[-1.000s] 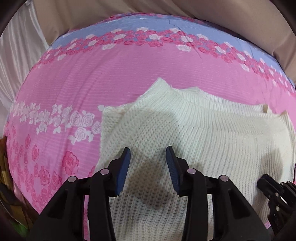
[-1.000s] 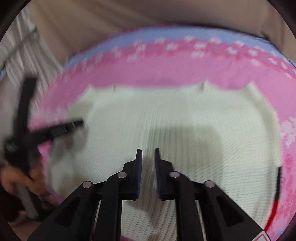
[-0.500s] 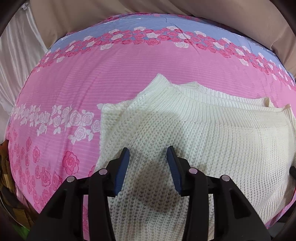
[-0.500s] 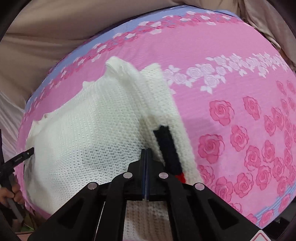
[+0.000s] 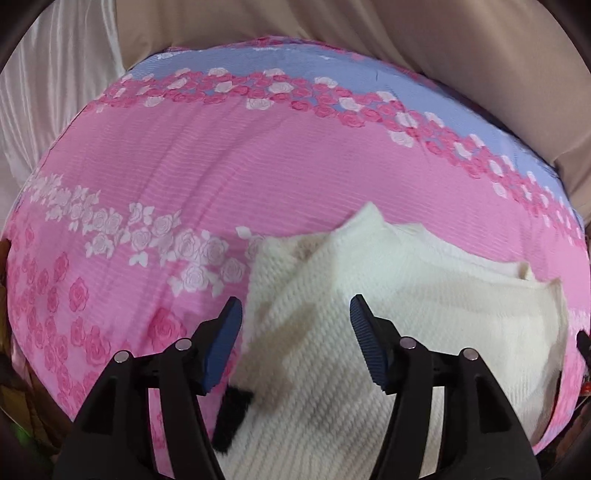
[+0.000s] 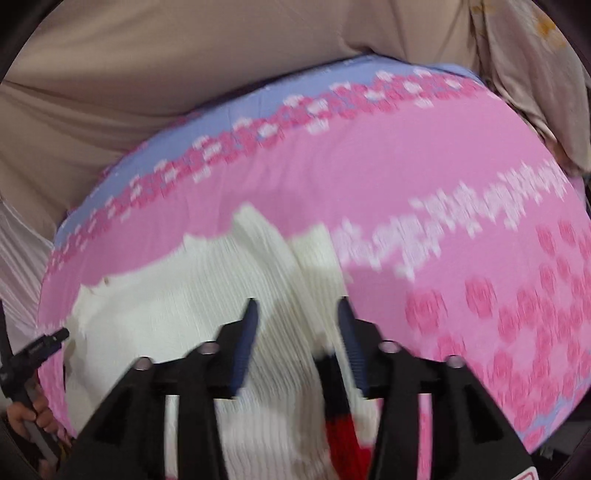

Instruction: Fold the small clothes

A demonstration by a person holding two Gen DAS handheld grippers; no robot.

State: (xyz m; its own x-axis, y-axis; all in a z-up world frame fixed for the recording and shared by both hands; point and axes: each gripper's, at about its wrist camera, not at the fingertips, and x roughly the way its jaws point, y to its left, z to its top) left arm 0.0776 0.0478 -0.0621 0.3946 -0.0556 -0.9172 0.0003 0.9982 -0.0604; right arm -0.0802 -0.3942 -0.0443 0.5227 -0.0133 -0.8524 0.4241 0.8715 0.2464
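Observation:
A cream knitted sweater [image 5: 388,317] lies on the pink rose-print bedspread [image 5: 184,177], partly folded, with a black trim [image 5: 232,413] at its near left edge. My left gripper [image 5: 295,321] is open and empty, hovering over the sweater's left part. In the right wrist view the sweater [image 6: 166,325] is blurred by motion; a black and red band [image 6: 340,417] shows at its near edge. My right gripper [image 6: 297,314] is open and empty above the sweater's right edge.
Beige fabric [image 5: 369,33] backs the far side of the bed; a white curtain [image 5: 44,92] hangs at the left. The bedspread [image 6: 480,258] stretches to the right. The other hand-held gripper [image 6: 37,350] shows at the left edge of the right wrist view.
My right gripper was shut and has opened, and its view is moving. My left gripper has opened wider and shifted left toward the sweater's left edge.

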